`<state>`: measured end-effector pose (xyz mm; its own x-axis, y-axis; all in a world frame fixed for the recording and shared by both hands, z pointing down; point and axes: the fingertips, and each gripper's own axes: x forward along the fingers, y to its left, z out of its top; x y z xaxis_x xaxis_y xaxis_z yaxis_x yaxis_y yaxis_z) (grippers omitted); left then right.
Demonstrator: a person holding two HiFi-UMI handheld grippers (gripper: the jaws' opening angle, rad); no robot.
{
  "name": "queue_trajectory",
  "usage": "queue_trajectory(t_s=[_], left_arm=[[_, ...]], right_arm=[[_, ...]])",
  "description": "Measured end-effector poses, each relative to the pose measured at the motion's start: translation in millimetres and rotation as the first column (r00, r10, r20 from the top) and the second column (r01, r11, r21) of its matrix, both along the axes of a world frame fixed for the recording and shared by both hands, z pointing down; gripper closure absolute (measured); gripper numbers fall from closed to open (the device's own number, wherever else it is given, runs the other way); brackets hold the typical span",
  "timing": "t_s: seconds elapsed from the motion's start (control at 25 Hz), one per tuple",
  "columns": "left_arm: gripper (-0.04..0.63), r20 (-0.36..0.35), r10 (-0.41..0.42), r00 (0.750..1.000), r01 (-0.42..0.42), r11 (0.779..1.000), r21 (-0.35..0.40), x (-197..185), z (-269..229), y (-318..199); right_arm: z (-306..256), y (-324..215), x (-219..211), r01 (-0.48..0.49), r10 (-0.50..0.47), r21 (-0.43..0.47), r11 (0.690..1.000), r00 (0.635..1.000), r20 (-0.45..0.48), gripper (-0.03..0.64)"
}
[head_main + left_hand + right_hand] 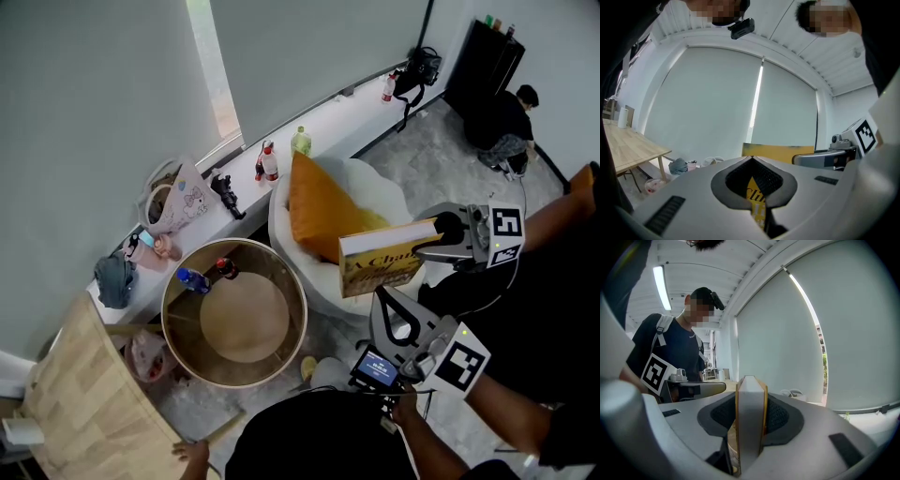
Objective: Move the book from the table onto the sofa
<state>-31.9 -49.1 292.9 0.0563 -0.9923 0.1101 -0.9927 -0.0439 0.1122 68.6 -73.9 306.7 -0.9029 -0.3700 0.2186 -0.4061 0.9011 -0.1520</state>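
Head view: a yellow hardcover book [389, 258] stands on edge in the air, gripped at two places. The left gripper [386, 298] pinches its lower edge from below and the right gripper [433, 242] clamps its end from the side. Two holds likely stop a heavy book from swinging. Just beyond both grippers is the white sofa [375, 183] with its orange cushion [319, 211], so the book looks nearly over the seat. The round table [169, 309] lies off to the left gripper's side.

Left gripper view: the jaws are closed on the book [780, 152], whose cover rises past their tips. The right gripper [825, 158] is just to the right.

Right gripper view: the pads press both covers, with the pale page edge [750, 423] upright between them.
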Motion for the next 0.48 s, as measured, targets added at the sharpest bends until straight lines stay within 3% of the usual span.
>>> queue_trajectory(t_s=[0.4, 0.48], left_arm=[[0.588, 0.008, -0.042, 0.999, 0.042, 0.999, -0.002, 8.9, -9.4, 11.1], [0.588, -0.029, -0.055, 0.998, 0.055, 0.998, 0.003, 16.8, -15.6, 12.7]], right_arm=[[1.5, 3.0, 19.0, 0.013, -0.013, -0.013, 1.000, 1.000, 0.017, 0.462], [-1.3, 2.3, 25.7, 0.029, -0.028, -0.016, 0.999, 0.999, 0.025, 0.462]])
